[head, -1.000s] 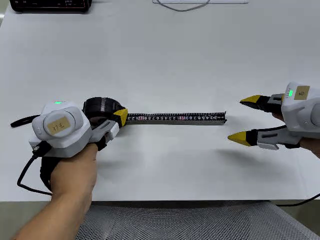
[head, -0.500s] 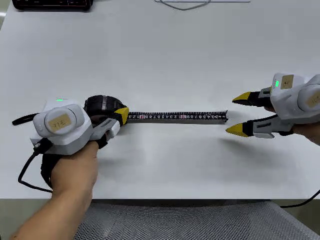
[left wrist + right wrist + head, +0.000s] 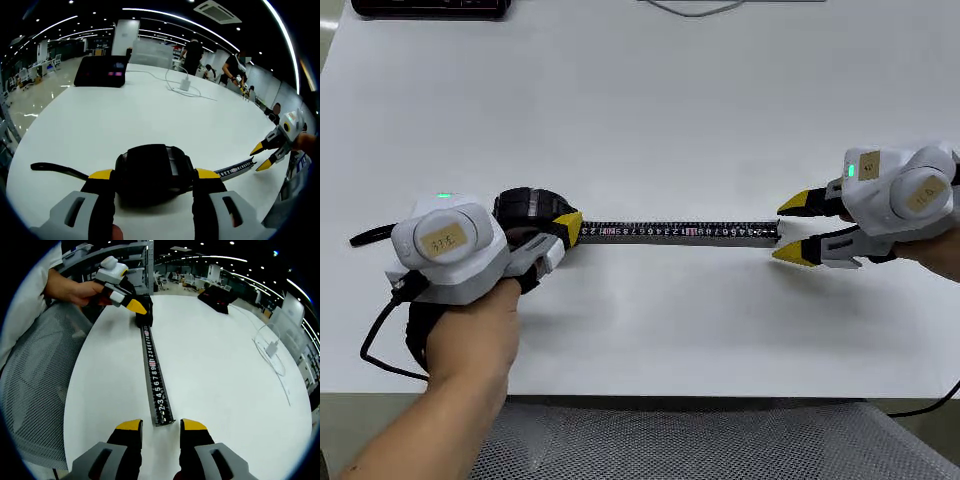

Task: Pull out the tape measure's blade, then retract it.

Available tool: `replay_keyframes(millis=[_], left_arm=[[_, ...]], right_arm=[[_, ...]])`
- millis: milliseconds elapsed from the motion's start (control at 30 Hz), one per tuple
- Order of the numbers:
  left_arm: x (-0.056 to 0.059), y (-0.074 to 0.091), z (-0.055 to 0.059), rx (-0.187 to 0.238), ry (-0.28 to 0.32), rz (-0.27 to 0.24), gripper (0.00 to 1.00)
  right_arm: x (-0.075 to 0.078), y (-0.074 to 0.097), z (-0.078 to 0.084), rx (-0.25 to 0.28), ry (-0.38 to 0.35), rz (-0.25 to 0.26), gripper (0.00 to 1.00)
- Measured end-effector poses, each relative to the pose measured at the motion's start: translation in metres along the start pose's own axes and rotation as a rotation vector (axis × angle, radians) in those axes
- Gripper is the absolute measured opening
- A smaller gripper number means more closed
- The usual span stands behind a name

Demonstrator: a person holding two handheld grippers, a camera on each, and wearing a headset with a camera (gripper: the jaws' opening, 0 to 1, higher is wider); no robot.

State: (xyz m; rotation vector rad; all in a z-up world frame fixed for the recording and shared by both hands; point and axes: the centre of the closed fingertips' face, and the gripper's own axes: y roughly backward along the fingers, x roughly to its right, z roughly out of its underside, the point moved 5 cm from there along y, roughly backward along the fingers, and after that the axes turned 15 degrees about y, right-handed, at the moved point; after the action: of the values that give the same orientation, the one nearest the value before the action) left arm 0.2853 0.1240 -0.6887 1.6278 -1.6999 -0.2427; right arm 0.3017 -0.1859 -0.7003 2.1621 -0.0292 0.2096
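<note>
White counter (image 3: 670, 120) bears the tape measure (image 3: 528, 208): my left gripper (image 3: 154, 174) clamps its case as anchor, my right gripper's (image 3: 790, 229) open jaws flank the blade's (image 3: 670, 232) end, ready to pinch.

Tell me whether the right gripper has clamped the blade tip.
No: the right gripper holds its fingers open, either side of the blade tip.

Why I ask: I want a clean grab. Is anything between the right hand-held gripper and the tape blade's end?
Nothing visible. The right hand-held gripper is open, its jaws either side of the blade's free end, which lies flat on the white table.
</note>
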Motion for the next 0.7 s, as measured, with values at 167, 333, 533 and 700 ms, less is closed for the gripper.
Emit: replay_keyframes(millis=[167,333,533,700], left_arm=[[0.0001,0.0,-0.0001,-0.001,0.0,-0.001,0.58],[0.0002,0.0,-0.0002,-0.004,0.0,0.0,0.58],[0.0003,-0.0002,-0.0002,-0.006,-0.001,-0.001,0.58],[0.0004,-0.0004,-0.0002,-0.007,-0.001,-0.001,0.58]], right_arm=[[0.0016,-0.0028,-0.0017,-0.001,0.013,-0.013,0.22],[0.0035,-0.0042,-0.0014,-0.006,0.022,-0.027,0.17],[0.0045,-0.0057,0.0001,-0.014,0.034,-0.043,0.15],[0.006,-0.007,0.0012,-0.026,0.053,-0.052,0.12]])
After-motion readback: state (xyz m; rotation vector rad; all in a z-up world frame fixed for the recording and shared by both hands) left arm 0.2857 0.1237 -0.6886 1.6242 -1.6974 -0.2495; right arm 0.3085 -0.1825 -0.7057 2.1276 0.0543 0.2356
